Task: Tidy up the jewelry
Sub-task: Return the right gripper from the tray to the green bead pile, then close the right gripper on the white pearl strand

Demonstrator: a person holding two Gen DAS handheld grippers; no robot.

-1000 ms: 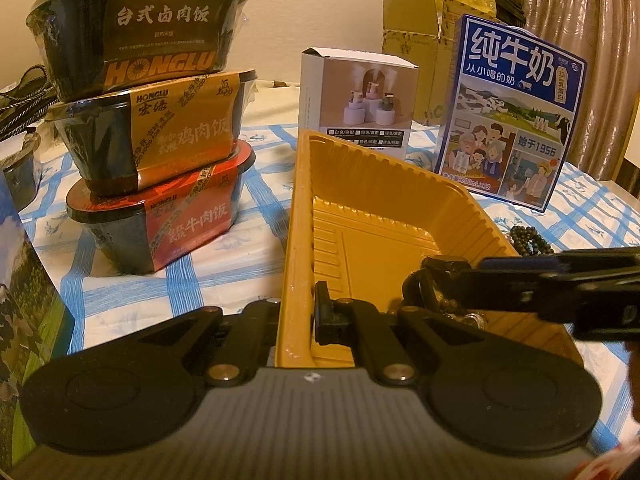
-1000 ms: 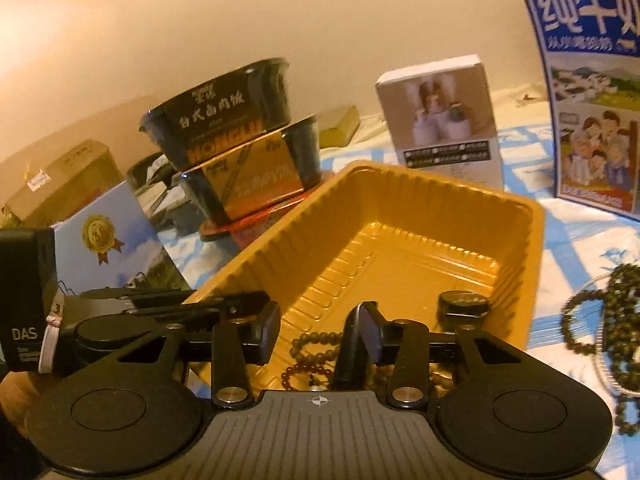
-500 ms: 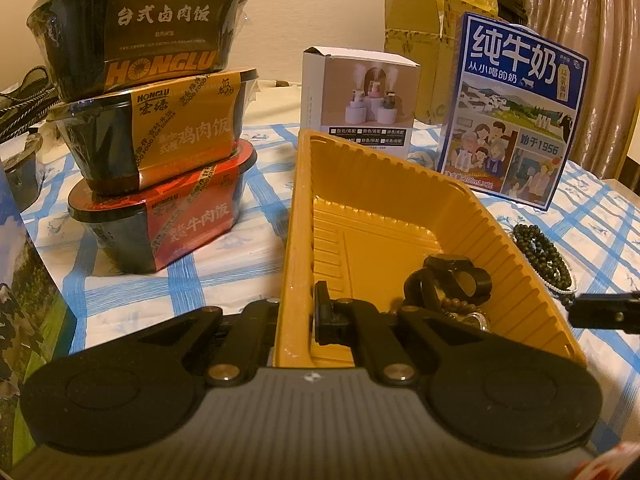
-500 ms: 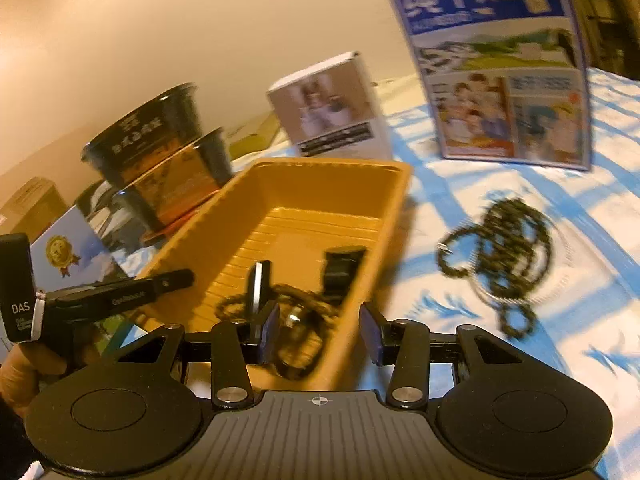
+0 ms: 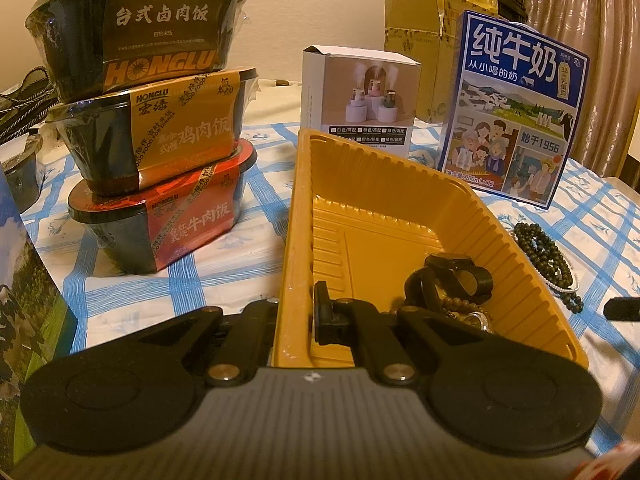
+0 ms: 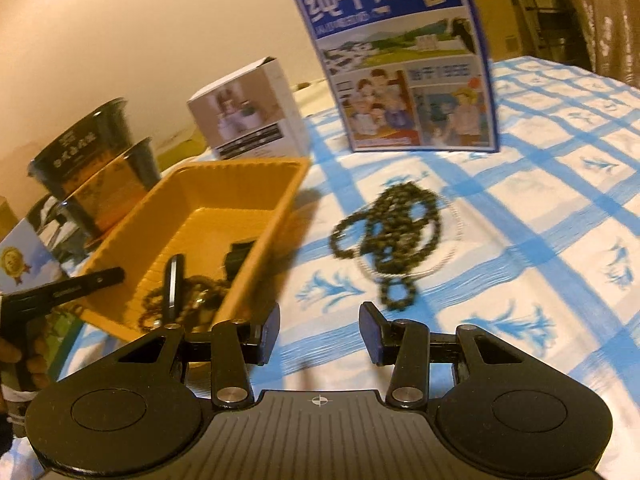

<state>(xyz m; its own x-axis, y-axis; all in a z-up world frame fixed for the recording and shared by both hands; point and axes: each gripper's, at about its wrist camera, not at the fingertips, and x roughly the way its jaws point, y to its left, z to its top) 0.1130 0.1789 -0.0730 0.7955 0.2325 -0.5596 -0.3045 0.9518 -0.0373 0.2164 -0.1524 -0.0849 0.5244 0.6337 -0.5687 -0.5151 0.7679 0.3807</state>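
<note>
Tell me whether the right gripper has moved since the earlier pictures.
Yes. The right gripper has swung right, off the yellow tray and toward the dark bead necklace on the cloth.

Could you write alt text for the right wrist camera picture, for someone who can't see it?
An open, empty hand-held gripper hovers over a blue-checked tablecloth, facing a dark beaded necklace lying just ahead. To its left a yellow tray holds a watch and bead bracelets; behind stand a blue milk carton, a small white box and stacked bowls.
</note>
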